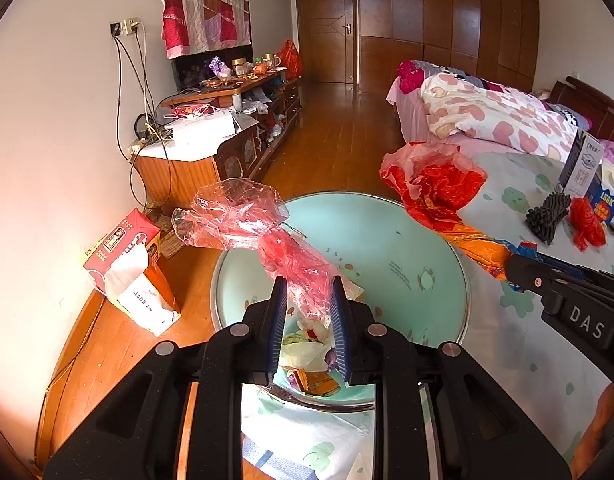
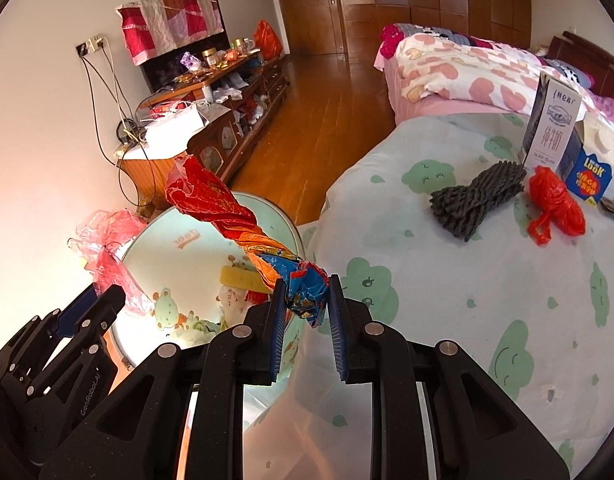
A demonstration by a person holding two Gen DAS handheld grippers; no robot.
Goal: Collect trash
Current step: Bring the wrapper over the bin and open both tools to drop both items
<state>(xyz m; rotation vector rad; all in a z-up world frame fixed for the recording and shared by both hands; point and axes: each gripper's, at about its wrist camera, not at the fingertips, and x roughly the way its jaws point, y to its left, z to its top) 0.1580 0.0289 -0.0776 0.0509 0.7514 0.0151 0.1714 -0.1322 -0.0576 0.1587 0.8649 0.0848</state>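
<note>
My left gripper (image 1: 307, 292) is shut on a crumpled pink clear plastic wrapper (image 1: 243, 220) and holds it over a round pale-green bin (image 1: 447, 280) that has scraps of trash (image 1: 311, 360) at its bottom. My right gripper (image 2: 306, 294) is shut on a twisted red, orange and blue wrapper (image 2: 235, 216), held above the bin's (image 2: 175, 236) edge; the wrapper also shows in the left wrist view (image 1: 435, 188). On the bed a red plastic bag (image 2: 555, 204) and a grey foam net (image 2: 479, 200) lie beside a milk carton (image 2: 551, 128).
A bed with a green-cloud sheet (image 2: 467, 320) is at the right. A blue snack box (image 2: 587, 180) stands by the carton. A tissue box (image 1: 135, 268) sits on the wood floor by the wall. A cluttered TV cabinet (image 1: 211, 136) runs along the left wall.
</note>
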